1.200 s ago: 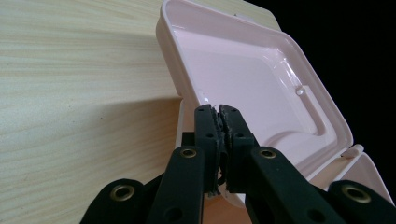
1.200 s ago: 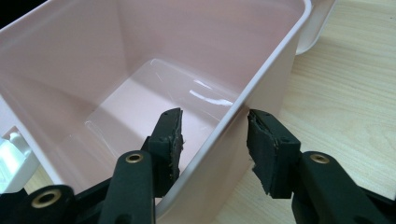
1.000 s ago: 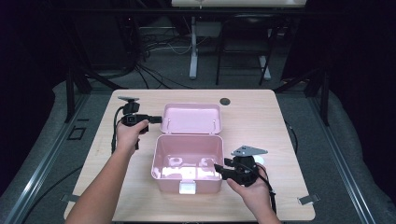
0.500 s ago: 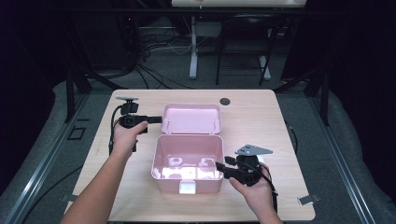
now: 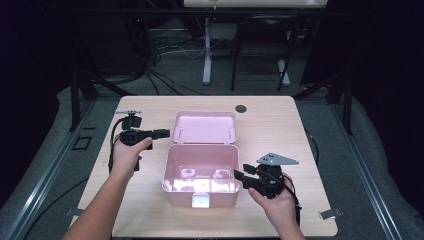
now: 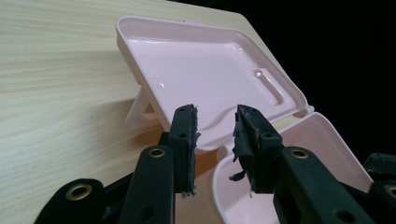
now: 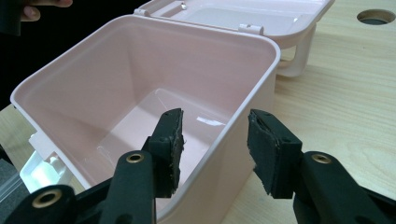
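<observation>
- Pink box (image 5: 201, 172) sits open at the middle of the wooden table (image 5: 300, 140), and both grippers are at its sides.
- Right gripper (image 7: 212, 144) has its jaws spread apart with nothing clamped; in the right gripper view they straddle the box's right wall, one pad inside the cavity and the other outside over the table. I cannot tell whether either pad touches the wall.
- In the high view the right gripper (image 5: 239, 176) is held in the person's right hand (image 5: 277, 200), just beside the box's right wall near its front corner, with a grey three-cornered plate (image 5: 277, 159) on top.
- Left gripper (image 6: 215, 137) also has its jaws parted, holding nothing; the left gripper view shows them pointing at the edge of the lid (image 6: 205, 70) where it meets the box body, and the pads look frayed.
- In the high view the left gripper (image 5: 165, 133) is in the person's left hand (image 5: 127, 155), its tips just beside the lid's left edge, apart from it as far as can be seen.
- Inside the box there is bare, glossy plastic. A white latch (image 5: 201, 200) sits on the front wall.
- The lid (image 5: 206, 126) is swung back behind the box and rests tilted on its handle (image 7: 299, 56), inner face up.
- Farther back, a round dark hole (image 5: 241, 108) sits in the tabletop near the far edge.
- Beyond the table lie a dark floor with cables (image 5: 170, 50) and the legs of other furniture.
</observation>
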The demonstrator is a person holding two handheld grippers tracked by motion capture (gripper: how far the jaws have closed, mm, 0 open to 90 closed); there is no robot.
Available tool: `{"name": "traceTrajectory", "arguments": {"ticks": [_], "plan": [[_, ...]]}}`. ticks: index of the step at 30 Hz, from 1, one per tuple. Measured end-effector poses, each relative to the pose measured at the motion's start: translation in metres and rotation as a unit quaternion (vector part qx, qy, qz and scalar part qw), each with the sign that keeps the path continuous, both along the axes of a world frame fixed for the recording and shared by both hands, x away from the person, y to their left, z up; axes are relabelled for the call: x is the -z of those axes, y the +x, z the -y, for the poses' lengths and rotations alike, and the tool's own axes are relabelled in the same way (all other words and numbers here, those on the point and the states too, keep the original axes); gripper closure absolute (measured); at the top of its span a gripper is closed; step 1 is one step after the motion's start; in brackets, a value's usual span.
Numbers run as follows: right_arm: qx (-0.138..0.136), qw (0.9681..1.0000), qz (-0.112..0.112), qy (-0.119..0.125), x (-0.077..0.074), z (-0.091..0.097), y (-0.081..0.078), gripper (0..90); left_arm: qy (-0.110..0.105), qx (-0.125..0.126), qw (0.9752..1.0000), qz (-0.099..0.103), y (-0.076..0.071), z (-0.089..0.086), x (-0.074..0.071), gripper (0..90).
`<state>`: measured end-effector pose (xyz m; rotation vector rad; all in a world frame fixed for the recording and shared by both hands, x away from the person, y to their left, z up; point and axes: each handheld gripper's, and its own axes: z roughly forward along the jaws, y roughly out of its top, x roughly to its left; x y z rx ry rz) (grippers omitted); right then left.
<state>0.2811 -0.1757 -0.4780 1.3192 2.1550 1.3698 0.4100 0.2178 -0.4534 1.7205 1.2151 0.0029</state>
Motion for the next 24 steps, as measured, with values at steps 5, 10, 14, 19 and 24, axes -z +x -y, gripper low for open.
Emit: {"name": "traceTrajectory", "arguments": {"ticks": [5,10,14,19,24], "plan": [[-0.003,1.0000,-0.004,-0.006,0.000,-0.001,0.000,54.3,0.007,0.001,0.9999,0.008,-0.010,-0.005,0.002,66.0],[-0.010,0.9999,-0.010,-0.005,0.001,-0.002,0.000,54.2,0.007,0.001,0.9998,0.019,-0.025,-0.012,0.005,64.9],[-0.018,0.9998,-0.012,-0.002,0.001,-0.004,0.000,54.0,0.006,-0.001,0.9996,0.027,-0.035,-0.016,0.006,63.5],[-0.003,0.9992,0.019,-0.035,0.002,-0.005,-0.001,48.3,0.018,-0.001,0.9991,0.037,-0.043,-0.018,0.006,60.1],[-0.004,0.9989,0.030,-0.035,0.000,-0.001,-0.001,48.3,0.031,-0.003,0.9985,0.046,-0.051,-0.018,0.007,55.8]]}}
